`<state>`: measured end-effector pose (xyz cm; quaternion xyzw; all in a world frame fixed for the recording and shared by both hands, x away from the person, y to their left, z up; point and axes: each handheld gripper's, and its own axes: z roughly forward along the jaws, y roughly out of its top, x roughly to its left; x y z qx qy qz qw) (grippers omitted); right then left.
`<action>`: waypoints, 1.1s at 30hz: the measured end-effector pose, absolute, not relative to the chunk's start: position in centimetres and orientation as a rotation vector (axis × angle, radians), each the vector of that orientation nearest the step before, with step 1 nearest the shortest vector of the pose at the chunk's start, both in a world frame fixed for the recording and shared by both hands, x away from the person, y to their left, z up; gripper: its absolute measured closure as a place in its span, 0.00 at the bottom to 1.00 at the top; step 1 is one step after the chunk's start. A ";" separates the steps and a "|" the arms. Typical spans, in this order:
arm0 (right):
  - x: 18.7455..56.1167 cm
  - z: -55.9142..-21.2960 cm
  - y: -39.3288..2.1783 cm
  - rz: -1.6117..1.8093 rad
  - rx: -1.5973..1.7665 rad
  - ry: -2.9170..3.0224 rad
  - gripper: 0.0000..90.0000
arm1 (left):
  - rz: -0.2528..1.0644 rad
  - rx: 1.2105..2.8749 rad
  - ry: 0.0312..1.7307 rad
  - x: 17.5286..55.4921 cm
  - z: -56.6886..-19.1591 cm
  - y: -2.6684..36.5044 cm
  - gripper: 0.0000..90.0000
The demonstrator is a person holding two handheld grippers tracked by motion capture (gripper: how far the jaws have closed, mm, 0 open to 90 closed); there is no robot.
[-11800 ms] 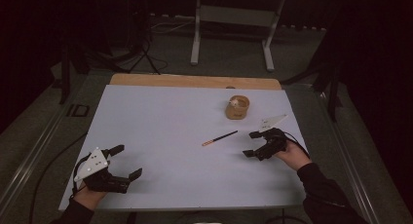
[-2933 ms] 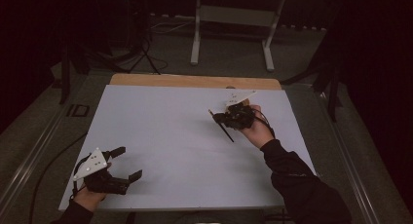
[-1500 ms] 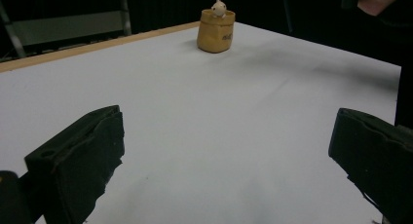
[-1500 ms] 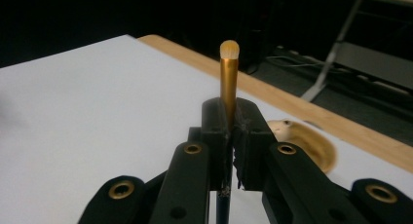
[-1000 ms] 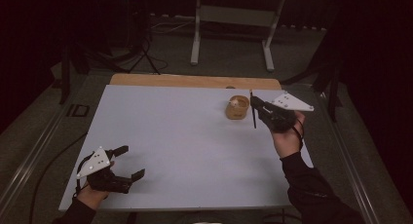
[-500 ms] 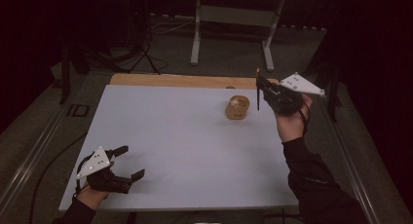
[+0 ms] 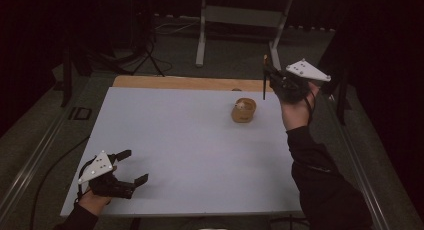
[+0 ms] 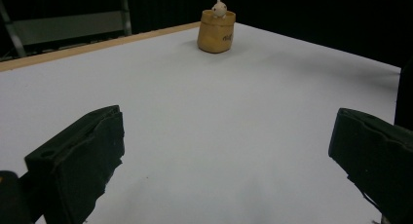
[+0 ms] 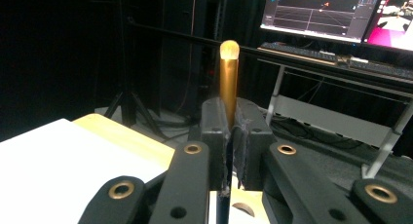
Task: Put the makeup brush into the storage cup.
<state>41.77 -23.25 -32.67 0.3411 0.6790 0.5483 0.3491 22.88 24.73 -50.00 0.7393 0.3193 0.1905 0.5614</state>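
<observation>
Right tongs (image 7: 272,80) are clamped on a thin pen (image 9: 228,83), held upright in the air above the far-right corner of the tabletop (image 7: 190,140), just beside the small tan holder (image 7: 243,110); left tongs (image 7: 131,166) gape empty at the near-left corner. I read the pen as light, stiff and smooth, probably slippery, so it can swivel in a mid-shaft pinch. I'd keep the grip near the middle.
</observation>
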 end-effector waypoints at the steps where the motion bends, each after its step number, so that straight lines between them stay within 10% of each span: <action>1: 42.0 -32.7 -23.2 1.416 0.888 1.757 0.93 | 0.449 1.741 0.753 22.9 -50.0 24.8 0.00; 33: 48.5 -35.2 -22.5 1.348 1.044 1.681 0.93 | 0.451 1.743 0.755 22.8 -50.1 24.9 0.00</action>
